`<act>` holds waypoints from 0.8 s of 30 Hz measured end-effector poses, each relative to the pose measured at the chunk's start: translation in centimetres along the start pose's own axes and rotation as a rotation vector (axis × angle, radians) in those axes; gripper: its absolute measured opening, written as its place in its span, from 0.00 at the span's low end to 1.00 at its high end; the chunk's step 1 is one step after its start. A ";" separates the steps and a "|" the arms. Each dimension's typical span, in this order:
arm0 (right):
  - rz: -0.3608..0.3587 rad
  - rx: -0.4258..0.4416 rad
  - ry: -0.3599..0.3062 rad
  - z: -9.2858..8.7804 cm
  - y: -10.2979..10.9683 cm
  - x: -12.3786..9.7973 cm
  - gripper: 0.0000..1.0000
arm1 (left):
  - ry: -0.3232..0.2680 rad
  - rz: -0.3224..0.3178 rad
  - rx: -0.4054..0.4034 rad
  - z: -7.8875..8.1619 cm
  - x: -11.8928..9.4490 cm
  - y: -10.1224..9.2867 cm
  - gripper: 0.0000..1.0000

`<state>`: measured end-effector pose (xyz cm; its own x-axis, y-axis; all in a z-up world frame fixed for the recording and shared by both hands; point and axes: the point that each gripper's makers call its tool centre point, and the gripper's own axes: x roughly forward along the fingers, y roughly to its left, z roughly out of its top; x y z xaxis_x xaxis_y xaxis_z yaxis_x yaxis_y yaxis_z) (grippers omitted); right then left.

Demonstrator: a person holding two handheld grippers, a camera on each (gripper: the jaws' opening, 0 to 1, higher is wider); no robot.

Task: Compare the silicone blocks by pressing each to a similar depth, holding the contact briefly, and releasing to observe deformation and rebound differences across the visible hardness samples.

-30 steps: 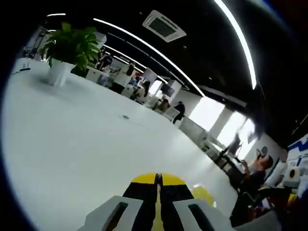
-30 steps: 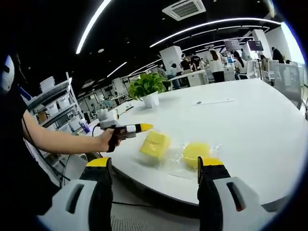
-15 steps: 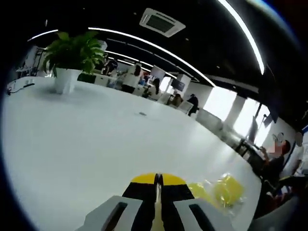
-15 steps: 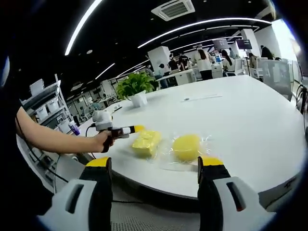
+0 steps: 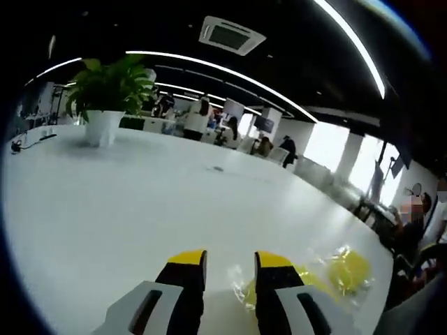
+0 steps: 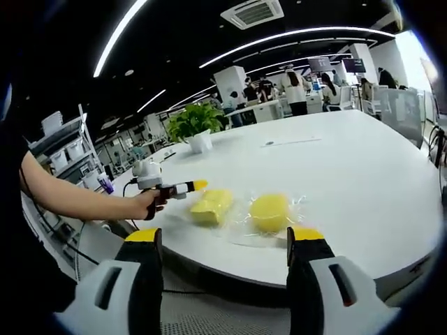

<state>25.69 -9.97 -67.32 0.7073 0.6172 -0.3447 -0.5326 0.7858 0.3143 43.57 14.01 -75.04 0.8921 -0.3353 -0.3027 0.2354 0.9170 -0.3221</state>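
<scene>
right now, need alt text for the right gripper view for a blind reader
Two yellow silicone blocks, a square block and a round block, lie in clear wrap on a white table. The left gripper reaches toward the square one, and the right gripper hangs open in front.

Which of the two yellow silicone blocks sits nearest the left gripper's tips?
The squarish yellow silicone block, just ahead of the left gripper; the round yellow block lies farther along.

Square yellow block (image 6: 211, 206) beside round yellow block (image 6: 269, 212), both plastic-wrapped, flat on table.
</scene>
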 end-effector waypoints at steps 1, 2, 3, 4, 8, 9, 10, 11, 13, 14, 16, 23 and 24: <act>-0.005 -0.006 0.003 -0.1 -0.1 0.0 0.68 | -0.002 -0.003 0.008 0.2 -0.3 -0.1 0.26; -0.017 -0.018 0.006 -0.2 -0.3 0.1 0.69 | -0.005 -0.008 0.018 0.4 -0.5 -0.2 0.26; -0.027 -0.024 0.009 -0.3 -0.5 0.2 0.69 | -0.009 -0.011 0.027 0.6 -0.8 -0.2 0.26; -0.036 -0.026 0.012 -0.4 -0.7 0.3 0.70 | -0.015 -0.014 0.028 0.8 -1.2 -0.2 0.26; -0.053 -0.029 0.002 -0.5 -1.4 0.9 0.75 | -0.038 -0.026 0.024 1.6 -2.6 -0.4 0.28; -0.057 -0.033 0.000 -0.5 -1.5 1.1 0.76 | -0.040 -0.026 0.026 1.7 -2.9 -0.4 0.28; -0.059 -0.034 -0.002 -0.5 -1.6 1.1 0.76 | -0.048 -0.028 0.025 2.0 -3.3 -0.4 0.28; -0.056 -0.033 -0.006 -0.4 -1.5 1.2 0.76 | -0.052 -0.030 0.023 2.3 -3.6 -0.4 0.29; -0.049 -0.031 -0.009 -0.4 -1.5 1.4 0.76 | -0.070 -0.036 0.030 3.1 -4.5 -0.8 0.31; -0.050 -0.035 -0.010 -0.4 -1.5 1.5 0.76 | -0.081 -0.040 0.045 3.5 -4.9 -0.9 0.31; -0.059 -0.056 -0.003 -0.7 -1.7 1.7 0.78 | -0.115 -0.054 0.053 4.6 -6.1 -1.5 0.35; -0.077 -0.121 0.028 -1.4 -2.1 2.4 0.80 | -0.086 -0.084 0.061 5.1 -10.2 -2.3 0.43; -0.082 -0.128 0.032 -1.6 -2.2 2.4 0.79 | -0.076 -0.099 0.064 4.9 -11.0 -2.6 0.46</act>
<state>27.85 -10.15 -70.23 0.7364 0.5504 -0.3934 -0.5302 0.8307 0.1697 35.05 16.36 -66.50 0.8892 -0.4102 -0.2027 0.3459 0.8927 -0.2890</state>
